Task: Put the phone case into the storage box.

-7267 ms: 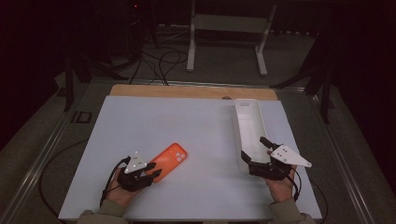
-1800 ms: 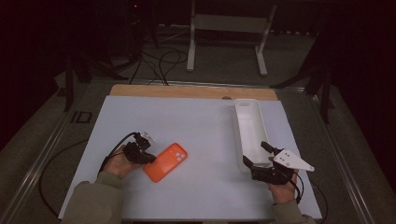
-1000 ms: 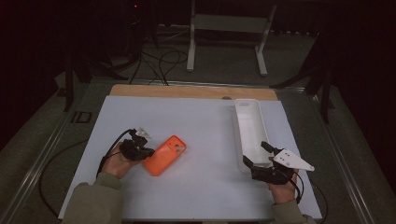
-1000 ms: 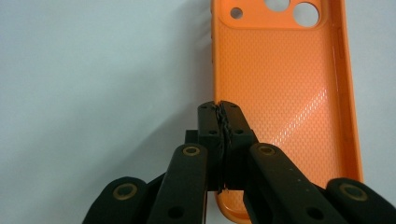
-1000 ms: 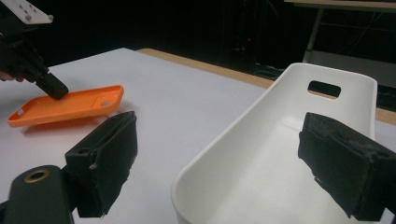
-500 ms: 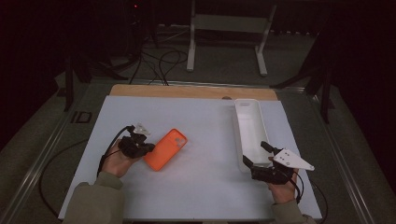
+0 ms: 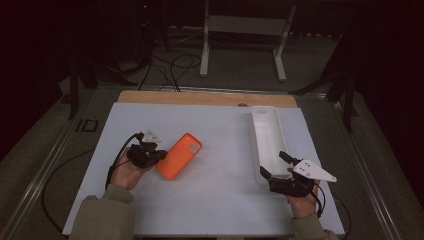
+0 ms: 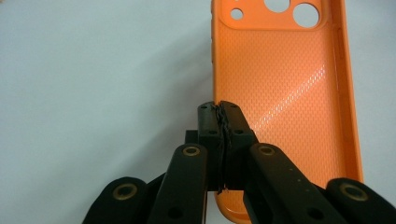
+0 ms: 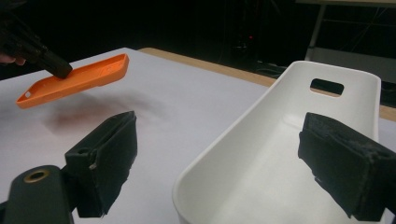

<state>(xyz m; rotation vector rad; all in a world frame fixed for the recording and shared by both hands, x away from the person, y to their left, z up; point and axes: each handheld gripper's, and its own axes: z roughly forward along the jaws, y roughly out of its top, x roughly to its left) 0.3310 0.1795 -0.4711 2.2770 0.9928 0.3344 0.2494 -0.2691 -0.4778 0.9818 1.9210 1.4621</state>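
My left gripper [image 7: 159, 156] is shut on the long side wall of an orange phone case [image 7: 180, 156], at the left middle of the white table top [image 7: 220, 210]. In the left gripper view the jaws meet on the orange phone case [image 8: 285, 93], whose hollow side faces the camera, camera holes at the far end. The right gripper view shows the orange phone case [image 9: 74, 79] held tilted above the table, a shadow beneath it. My right gripper [image 7: 273, 165] is open at the near end of a long white tray [image 7: 268, 135]. One jaw is outside the tray's left wall [image 9: 219, 149], the other over its inside.
A wooden strip [image 7: 200, 97] runs along the table's far edge. Beyond it are a white stand's legs [image 7: 240, 45] and cables [image 7: 170, 65] on the dark floor. A cable [image 7: 117, 157] trails from the left gripper over the table.
The left gripper came round to the case's left side, closed on its edge and carried it up off the table, slightly farther away. The right gripper has stayed by the tray.
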